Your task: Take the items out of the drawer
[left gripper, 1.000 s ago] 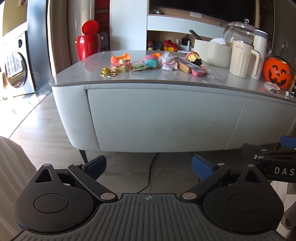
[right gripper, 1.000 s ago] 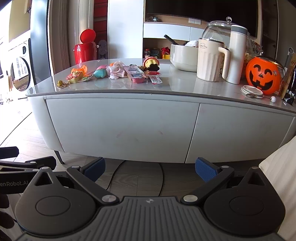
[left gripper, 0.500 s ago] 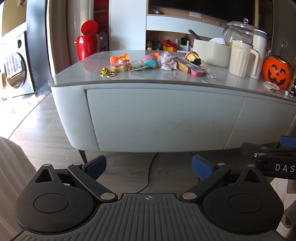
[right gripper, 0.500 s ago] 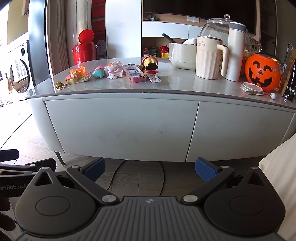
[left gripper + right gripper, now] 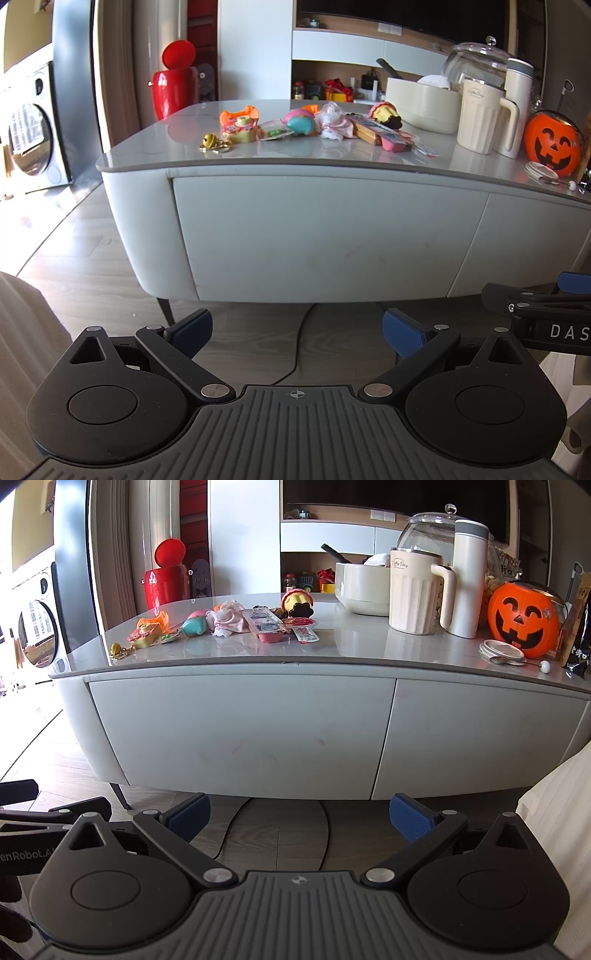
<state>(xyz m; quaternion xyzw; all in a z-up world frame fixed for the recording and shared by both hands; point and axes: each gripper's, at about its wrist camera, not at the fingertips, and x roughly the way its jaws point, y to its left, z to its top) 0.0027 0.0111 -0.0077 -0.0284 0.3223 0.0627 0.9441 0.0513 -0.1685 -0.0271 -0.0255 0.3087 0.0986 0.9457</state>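
A pale grey cabinet has two shut drawer fronts: a left drawer (image 5: pixel 325 236) (image 5: pixel 240 731) and a right drawer (image 5: pixel 532 247) (image 5: pixel 476 738). On its stone top lie small toys (image 5: pixel 306 123) (image 5: pixel 221 622): an orange-and-yellow toy, a teal ball, pink cloth, snack packs, a gold bell keychain. My left gripper (image 5: pixel 297 330) is open and empty, held low in front of the left drawer. Open and empty too, my right gripper (image 5: pixel 301 814) faces the seam between the drawers. Each gripper shows at the edge of the other's view.
A cream jug (image 5: pixel 415 590), white flask (image 5: pixel 469 578), glass jar, cream bowl (image 5: pixel 362 587) and orange pumpkin bucket (image 5: pixel 522 618) crowd the top's right side. A red bin (image 5: pixel 173 86) stands behind. Cables (image 5: pixel 325 834) run on the wooden floor under the cabinet. A washing machine (image 5: pixel 29 133) stands far left.
Both grippers have risen and tilted slightly, so the cabinet sits a little lower in view. Both stay open; nothing on the top has moved.
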